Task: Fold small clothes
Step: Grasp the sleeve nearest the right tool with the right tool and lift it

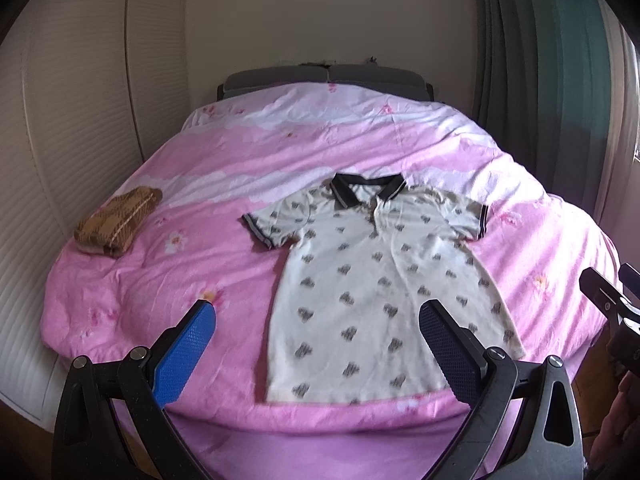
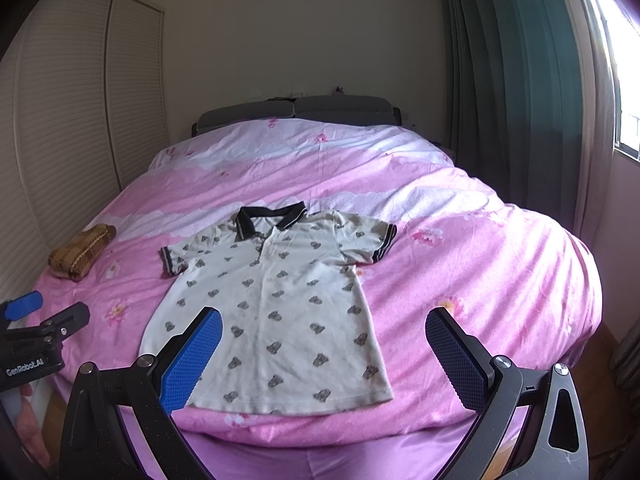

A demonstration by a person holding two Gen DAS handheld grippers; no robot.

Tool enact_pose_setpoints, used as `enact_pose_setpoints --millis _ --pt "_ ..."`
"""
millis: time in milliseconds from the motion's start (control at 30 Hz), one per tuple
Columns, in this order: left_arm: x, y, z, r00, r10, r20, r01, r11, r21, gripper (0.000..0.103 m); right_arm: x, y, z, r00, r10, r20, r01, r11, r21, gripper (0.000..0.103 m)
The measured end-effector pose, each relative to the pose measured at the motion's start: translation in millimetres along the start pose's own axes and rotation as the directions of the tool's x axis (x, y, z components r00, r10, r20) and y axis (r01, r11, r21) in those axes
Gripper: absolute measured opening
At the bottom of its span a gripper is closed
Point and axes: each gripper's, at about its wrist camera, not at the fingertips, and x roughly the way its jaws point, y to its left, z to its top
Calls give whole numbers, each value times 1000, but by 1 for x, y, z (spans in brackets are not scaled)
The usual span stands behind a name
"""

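Both tools, left tool (image 1: 318,344) and right tool (image 2: 322,350), gape empty above the near hem of the flat polo shirt (image 2: 272,300); folding hasn't begun, a sleeve grab seems next.

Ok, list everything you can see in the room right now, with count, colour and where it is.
polo shirt: one, cream with dark collar, flat on the bed's near half
folded cloth: one, brown plaid, bed's left edge
bedspread: one, pink floral, covering the bed
headboard cushions: two, grey, far end
curtain: one, dark green, right
closet doors: white louvred, left
left gripper: one, blue pads, open above the hem
right gripper: one, blue pads, open above the hem
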Motion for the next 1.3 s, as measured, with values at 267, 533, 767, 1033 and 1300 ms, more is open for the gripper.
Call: enact_pose_setpoints --millis 267,533,767,1033,1300 --pt "53 -38 43 999 -10 41 10 1000 -6 103 36 -20 34 998 -10 54 10 1000 1 103" --pt "140 -82 78 1000 -6 24 7 999 -34 103 106 -57 67 996 1 87 -2 1000 9 81" --pt "221 -122 101 999 30 22 -29 999 -42 103 205 -100 89 999 51 1 -51 997 54 49" --pt "302 -154 110 998 56 -29 -57 996 -64 103 318 -132 89 987 96 -130 -95 995 10 36" --pt "347 -176 115 996 58 -61 -61 997 -46 103 393 -161 84 964 151 -221 -145 989 41 36"
